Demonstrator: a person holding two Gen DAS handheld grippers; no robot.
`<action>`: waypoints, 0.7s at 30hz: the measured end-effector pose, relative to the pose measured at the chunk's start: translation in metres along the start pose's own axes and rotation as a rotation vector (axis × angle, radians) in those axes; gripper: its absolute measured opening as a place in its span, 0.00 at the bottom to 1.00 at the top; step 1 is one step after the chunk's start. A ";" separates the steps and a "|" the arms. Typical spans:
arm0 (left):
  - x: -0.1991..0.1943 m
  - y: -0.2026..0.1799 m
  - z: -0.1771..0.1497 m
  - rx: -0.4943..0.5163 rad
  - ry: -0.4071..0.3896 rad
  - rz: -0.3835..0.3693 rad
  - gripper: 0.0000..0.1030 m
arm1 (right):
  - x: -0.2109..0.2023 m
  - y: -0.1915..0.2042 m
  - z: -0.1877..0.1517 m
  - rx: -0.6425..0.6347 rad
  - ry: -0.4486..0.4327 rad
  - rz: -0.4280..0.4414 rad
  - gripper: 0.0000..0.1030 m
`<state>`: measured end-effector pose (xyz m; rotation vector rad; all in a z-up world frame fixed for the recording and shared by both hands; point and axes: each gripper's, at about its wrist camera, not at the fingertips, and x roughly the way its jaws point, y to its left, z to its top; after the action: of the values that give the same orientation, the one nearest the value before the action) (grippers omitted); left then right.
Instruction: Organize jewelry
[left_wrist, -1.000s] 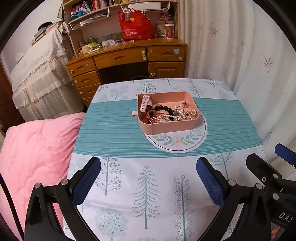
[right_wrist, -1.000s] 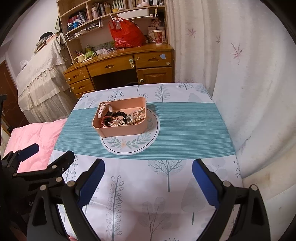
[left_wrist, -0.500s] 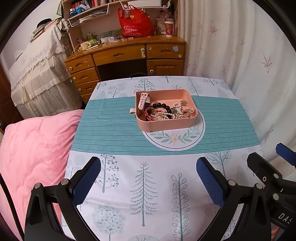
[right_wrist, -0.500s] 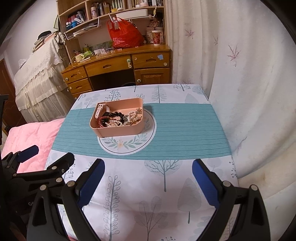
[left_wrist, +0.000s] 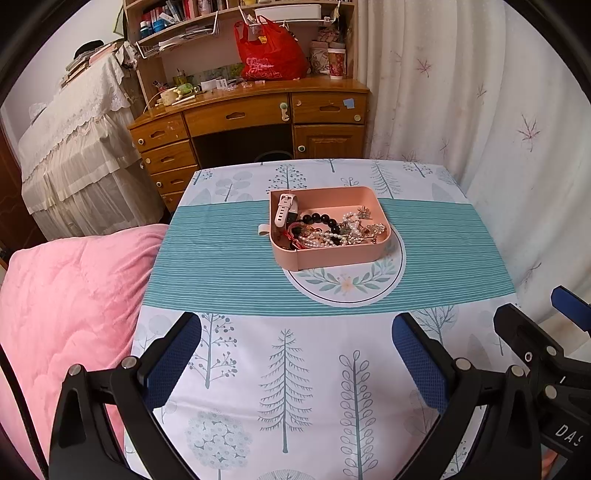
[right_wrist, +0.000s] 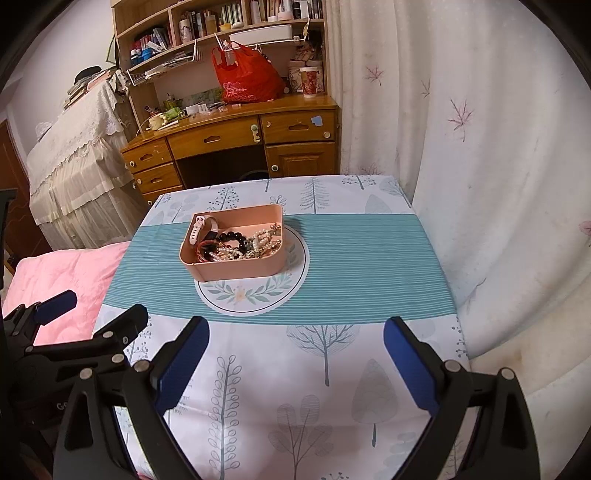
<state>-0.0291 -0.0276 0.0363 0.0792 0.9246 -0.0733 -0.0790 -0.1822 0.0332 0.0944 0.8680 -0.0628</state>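
Saw a pink tray (left_wrist: 332, 254) near the middle of the table (left_wrist: 229, 266), closer to the far edge, heaped with bracelets (left_wrist: 325, 230) and a watch (left_wrist: 284, 212). Found the left gripper (left_wrist: 295, 362) and right gripper (right_wrist: 295, 363) both spread wide, empty, over the near edge.

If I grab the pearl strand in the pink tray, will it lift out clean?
Probably not. The pearl strand lies tangled with the black bead bracelet and red cord, so neighbours may drag along. It looks limp and will likely dangle. Round beads may slip between the pads.
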 end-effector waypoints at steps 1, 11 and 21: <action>0.000 0.000 0.000 0.000 0.000 0.000 0.99 | 0.000 0.000 0.000 0.001 0.001 0.001 0.93; 0.001 0.000 0.000 0.002 0.006 -0.003 0.99 | 0.000 0.000 0.000 0.002 0.003 0.001 0.93; 0.002 0.001 0.001 0.003 0.010 -0.005 0.99 | 0.002 0.000 -0.003 0.005 0.009 0.000 0.93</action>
<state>-0.0274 -0.0269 0.0352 0.0806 0.9350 -0.0787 -0.0800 -0.1820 0.0302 0.0999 0.8768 -0.0646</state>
